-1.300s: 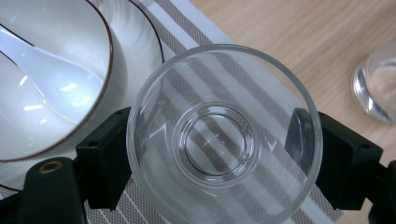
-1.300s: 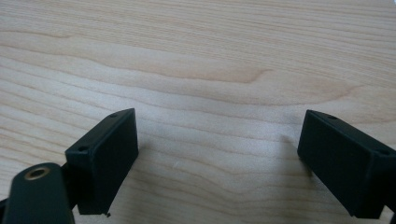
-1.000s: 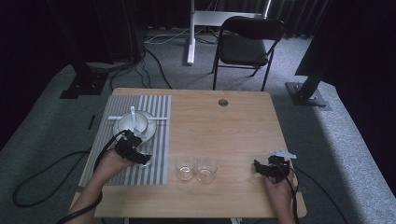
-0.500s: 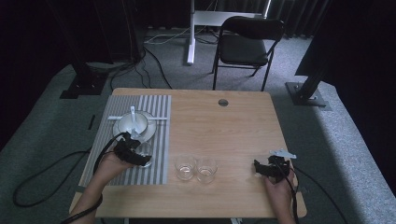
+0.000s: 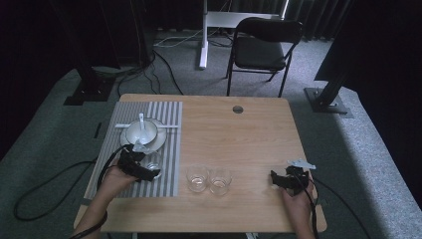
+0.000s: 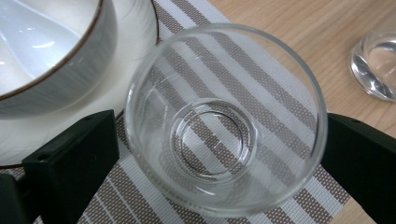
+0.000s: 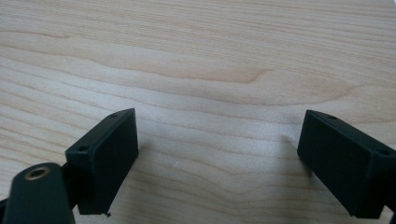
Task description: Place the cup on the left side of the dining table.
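The left hand-held gripper is seen at the near left of the worktop, with a clear glass cup standing upright between its two black jaws. The jaws are spread about as wide as the cup, one at each side of its wall; whether they press on the glass or merely flank it cannot be told. The cup is set on a grey-and-white striped placemat, just beside a white plate on which a brown-rimmed bowl with a white spoon is carried, at the far side of the gripper. Two more glass cups are found to the right, on the bare wood near the front edge. The right hand-held gripper is held at the near right of the worktop, its jaws wide apart over bare wood with nothing between them.
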The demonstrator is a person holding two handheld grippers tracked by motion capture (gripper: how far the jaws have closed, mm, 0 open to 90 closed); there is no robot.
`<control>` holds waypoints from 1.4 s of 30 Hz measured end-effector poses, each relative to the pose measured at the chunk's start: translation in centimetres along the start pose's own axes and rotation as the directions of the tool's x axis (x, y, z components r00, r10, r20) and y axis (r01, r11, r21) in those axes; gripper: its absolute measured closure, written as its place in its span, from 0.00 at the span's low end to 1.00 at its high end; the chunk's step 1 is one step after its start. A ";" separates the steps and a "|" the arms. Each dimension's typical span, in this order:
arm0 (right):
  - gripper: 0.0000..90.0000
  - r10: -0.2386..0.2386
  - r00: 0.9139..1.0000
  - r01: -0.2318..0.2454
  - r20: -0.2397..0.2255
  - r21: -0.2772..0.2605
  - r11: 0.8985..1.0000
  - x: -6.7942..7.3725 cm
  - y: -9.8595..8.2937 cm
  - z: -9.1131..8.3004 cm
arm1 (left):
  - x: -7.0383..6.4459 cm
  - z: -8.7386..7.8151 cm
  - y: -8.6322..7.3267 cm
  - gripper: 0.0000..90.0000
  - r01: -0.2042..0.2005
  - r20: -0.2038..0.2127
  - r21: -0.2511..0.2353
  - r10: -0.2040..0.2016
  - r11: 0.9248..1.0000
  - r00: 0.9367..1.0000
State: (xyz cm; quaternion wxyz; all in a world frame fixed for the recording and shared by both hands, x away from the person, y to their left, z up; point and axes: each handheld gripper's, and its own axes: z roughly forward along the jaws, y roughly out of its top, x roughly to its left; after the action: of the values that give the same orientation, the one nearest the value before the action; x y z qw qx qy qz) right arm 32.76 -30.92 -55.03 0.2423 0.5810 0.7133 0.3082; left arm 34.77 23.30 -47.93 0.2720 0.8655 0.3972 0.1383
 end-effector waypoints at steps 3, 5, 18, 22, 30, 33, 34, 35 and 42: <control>0.13 0.000 1.000 0.000 0.000 0.000 1.000 0.0 0.0 0.0 | -0.1 -0.1 -0.6 0.00 -0.006 -0.015 -0.030 0.006 1.000 1.000; 0.13 0.000 1.000 0.000 0.000 0.000 1.000 0.0 0.0 0.0 | -0.2 -0.1 -1.1 0.00 -0.003 -0.017 -0.034 0.002 0.999 1.000; 0.13 0.000 1.000 0.000 0.000 0.001 1.000 0.0 0.0 0.0 | -0.3 0.2 -4.3 0.00 0.049 -0.076 -0.070 -0.055 0.996 0.996; 0.13 0.001 1.000 -0.001 0.000 0.001 1.000 0.0 0.0 0.0 | -0.3 0.0 -5.4 0.00 0.077 -0.098 -0.100 -0.086 0.992 0.991; 0.13 0.001 1.000 -0.001 0.000 0.001 1.000 0.0 0.0 0.0 | 0.1 -0.4 -7.5 0.00 0.132 -0.124 -0.140 -0.149 0.981 0.981; 0.13 0.001 1.000 -0.001 0.000 0.001 1.000 0.0 0.0 0.0 | 0.4 -0.7 -8.5 0.00 0.172 -0.136 -0.163 -0.194 0.972 0.971; 0.13 0.001 1.000 -0.001 0.000 0.001 1.000 0.0 0.0 0.0 | 0.5 -0.8 -8.7 0.00 0.176 -0.143 -0.167 -0.200 0.970 0.969; 0.13 0.001 1.000 -0.001 0.000 0.001 1.000 0.0 0.0 0.0 | 0.5 -0.9 -9.0 0.00 0.183 -0.149 -0.171 -0.209 0.968 0.966; 0.13 0.000 1.000 0.000 0.000 0.001 1.000 0.0 0.0 0.0 | 0.6 -1.1 -10.6 0.00 0.214 -0.191 -0.200 -0.252 0.956 0.949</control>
State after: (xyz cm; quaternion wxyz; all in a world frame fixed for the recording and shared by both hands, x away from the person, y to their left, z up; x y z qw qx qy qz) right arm 32.76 -30.92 -55.02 0.2422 0.5812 0.7133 0.3080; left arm 28.21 29.82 -53.17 0.3177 0.7648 0.5101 0.2325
